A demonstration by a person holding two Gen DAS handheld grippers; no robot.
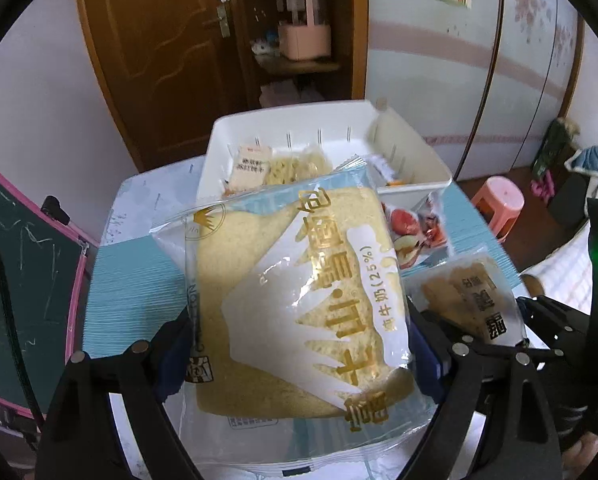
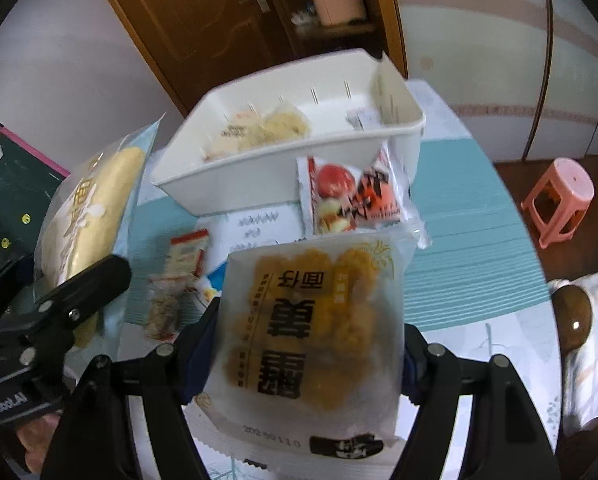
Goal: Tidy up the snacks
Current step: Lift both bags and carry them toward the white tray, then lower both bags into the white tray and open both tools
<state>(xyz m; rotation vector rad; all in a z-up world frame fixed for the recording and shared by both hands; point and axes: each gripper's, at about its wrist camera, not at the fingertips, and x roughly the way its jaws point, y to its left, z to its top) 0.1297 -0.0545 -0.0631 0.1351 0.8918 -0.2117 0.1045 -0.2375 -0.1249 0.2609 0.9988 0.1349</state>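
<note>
My left gripper is shut on a large bread packet with gold lettering, held above the table in front of the white bin. The bread packet also shows at the left of the right wrist view. My right gripper is shut on a frosted packet of orange fried snacks, which also shows in the left wrist view. The white bin holds a noodle block and small packets. A red-and-white snack packet leans against the bin's front.
A small red-edged packet lies on the table with its teal striped cloth. A pink stool stands on the floor at the right. A green chalkboard is at the left. A brown door and a shelf are behind.
</note>
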